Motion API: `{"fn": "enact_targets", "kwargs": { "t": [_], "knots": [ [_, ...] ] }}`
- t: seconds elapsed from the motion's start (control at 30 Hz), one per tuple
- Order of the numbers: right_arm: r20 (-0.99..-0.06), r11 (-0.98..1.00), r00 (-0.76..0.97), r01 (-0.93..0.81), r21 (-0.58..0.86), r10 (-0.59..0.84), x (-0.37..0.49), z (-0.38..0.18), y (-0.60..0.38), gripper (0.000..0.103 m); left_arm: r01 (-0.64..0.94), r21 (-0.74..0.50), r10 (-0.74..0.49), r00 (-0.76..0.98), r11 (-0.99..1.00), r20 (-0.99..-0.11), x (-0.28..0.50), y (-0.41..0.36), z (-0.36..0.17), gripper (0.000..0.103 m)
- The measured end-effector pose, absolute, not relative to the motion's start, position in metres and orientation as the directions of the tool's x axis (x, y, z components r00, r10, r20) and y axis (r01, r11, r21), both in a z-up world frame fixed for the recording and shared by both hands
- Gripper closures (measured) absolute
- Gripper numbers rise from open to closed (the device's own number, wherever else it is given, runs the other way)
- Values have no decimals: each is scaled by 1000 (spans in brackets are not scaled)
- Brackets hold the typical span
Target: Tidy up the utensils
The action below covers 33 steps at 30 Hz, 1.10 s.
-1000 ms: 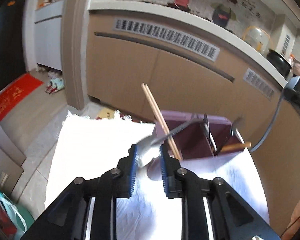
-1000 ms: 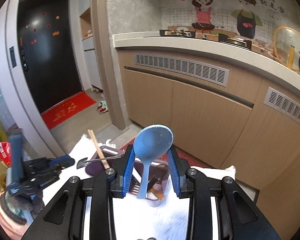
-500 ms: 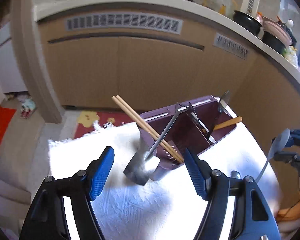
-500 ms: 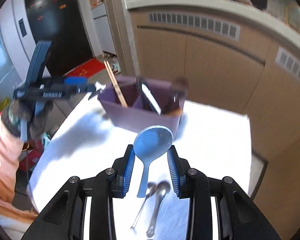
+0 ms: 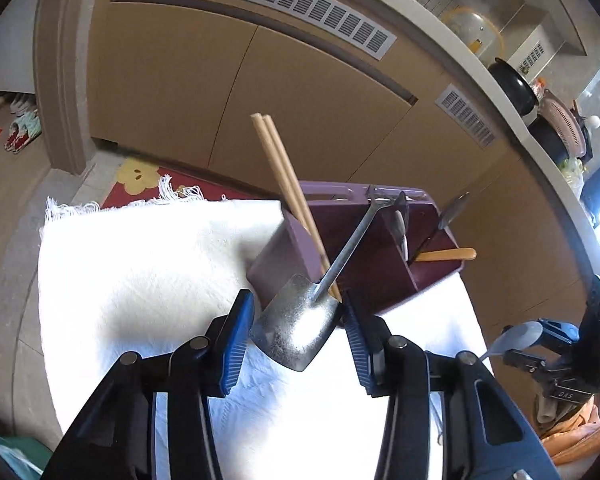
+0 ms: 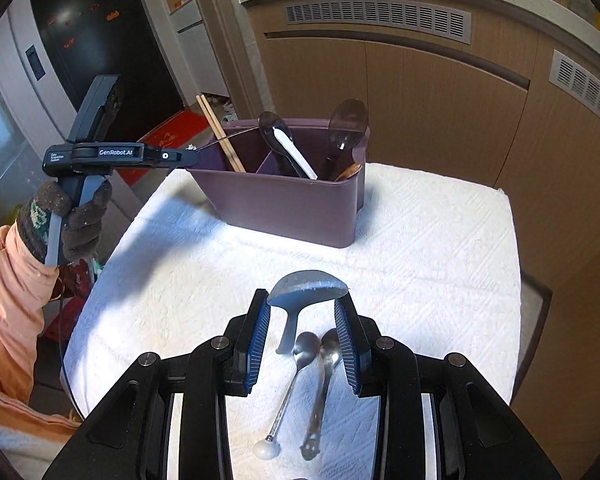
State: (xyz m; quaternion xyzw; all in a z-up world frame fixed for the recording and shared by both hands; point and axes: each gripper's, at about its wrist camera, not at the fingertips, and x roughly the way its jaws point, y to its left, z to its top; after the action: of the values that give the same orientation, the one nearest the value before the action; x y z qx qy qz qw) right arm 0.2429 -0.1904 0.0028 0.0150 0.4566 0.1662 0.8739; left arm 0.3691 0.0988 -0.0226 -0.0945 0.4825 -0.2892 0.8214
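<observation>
A purple caddy stands on the white cloth and holds chopsticks, spoons and a wooden utensil. A metal spatula leans out of it, handle inside, blade over the cloth. My left gripper is closing on that blade, which fills the gap and touches both pads. My right gripper is shut on the bowl of a pale blue spoon, its handle hanging down. Two metal spoons lie on the cloth just beneath it.
The cloth-covered table is small, with edges close on all sides. Tan kitchen cabinets run behind it. A gloved hand in an orange sleeve holds the left gripper at the table's left side.
The left gripper let go of the spatula, opened wide, then came back in and narrowed around the blade. The right gripper sank toward the cloth with the blue spoon still in it.
</observation>
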Motion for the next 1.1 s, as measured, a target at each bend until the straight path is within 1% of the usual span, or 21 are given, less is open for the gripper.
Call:
{"fn": "enact_targets", "kwargs": {
  "t": [0.2, 0.43, 0.5, 0.67, 0.73, 0.83, 0.93, 1.1],
  "knots": [
    [-778, 945, 547, -272, 184, 309, 238, 8, -194, 69, 382, -350, -505, 469, 855, -725, 326, 97, 5, 62],
    [-741, 945, 597, -283, 164, 307, 218, 30, -201, 69, 405, -177, -405, 592, 897, -696, 237, 80, 36, 62],
    [-736, 947, 607, -283, 152, 300, 212, 35, -203, 69, 412, -166, -404, 601, 896, -689, 212, 76, 37, 62],
    [-737, 947, 608, -290, 141, 296, 202, 38, -203, 69, 448, -163, -424, 579, 879, -696, 174, 66, 30, 62],
    [-736, 946, 609, -292, 139, 296, 199, 40, -203, 69, 482, -139, -417, 537, 865, -733, 165, 56, 22, 62],
    [-737, 945, 608, -297, 135, 296, 194, 41, -202, 69, 509, -79, -357, 476, 857, -804, 157, 44, -1, 62],
    [-739, 944, 604, -302, 134, 298, 192, 40, -203, 69, 513, -56, -316, 435, 857, -843, 158, 39, -21, 62],
    [-747, 944, 593, -294, 148, 302, 192, 31, -205, 69, 445, -98, -323, 463, 890, -826, 183, 39, -30, 61]
  ]
}}
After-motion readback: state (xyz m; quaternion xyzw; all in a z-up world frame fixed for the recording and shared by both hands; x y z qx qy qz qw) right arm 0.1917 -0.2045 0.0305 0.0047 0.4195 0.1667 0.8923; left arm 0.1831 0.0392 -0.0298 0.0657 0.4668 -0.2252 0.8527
